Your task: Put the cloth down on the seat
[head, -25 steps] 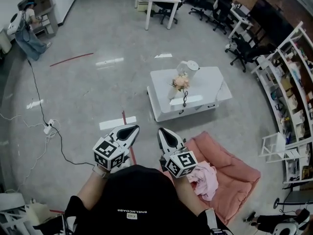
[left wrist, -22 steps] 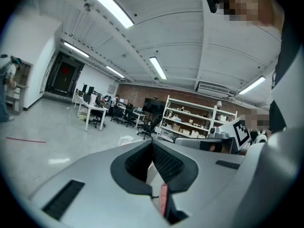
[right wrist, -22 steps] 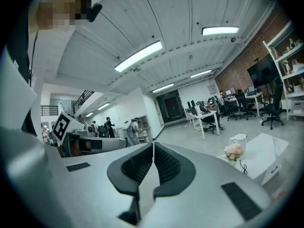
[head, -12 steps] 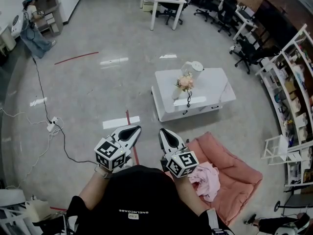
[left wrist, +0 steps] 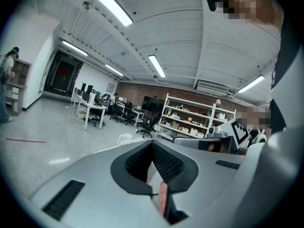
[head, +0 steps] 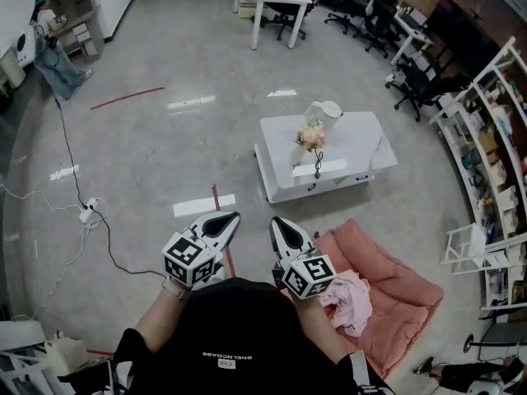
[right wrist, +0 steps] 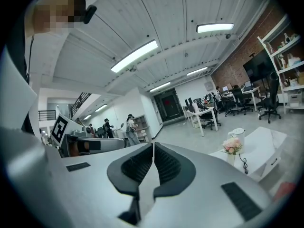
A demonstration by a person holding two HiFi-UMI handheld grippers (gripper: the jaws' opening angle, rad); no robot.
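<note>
A pale pink cloth (head: 347, 294) lies crumpled on the near left part of the salmon seat cushion (head: 395, 290) on the floor. It is just right of my right gripper's marker cube, and nothing holds it. My left gripper (head: 219, 220) and right gripper (head: 282, 225) are held side by side in front of the person's chest, pointing forward over the floor. The left gripper (left wrist: 152, 145) has its pads together with nothing between them. The right gripper (right wrist: 153, 147) is shut and empty as well.
A white low table (head: 354, 160) stands ahead, carrying a flower vase (head: 310, 138) and a white kettle (head: 324, 112). White shelves (head: 494, 138) line the right side. A black cable (head: 99, 220) runs across the floor at left. Desks and office chairs (head: 412, 81) stand further off.
Both grippers stay where they were, shut. The cloth rests unmoved on the seat. Only the head view has shifted slightly.
</note>
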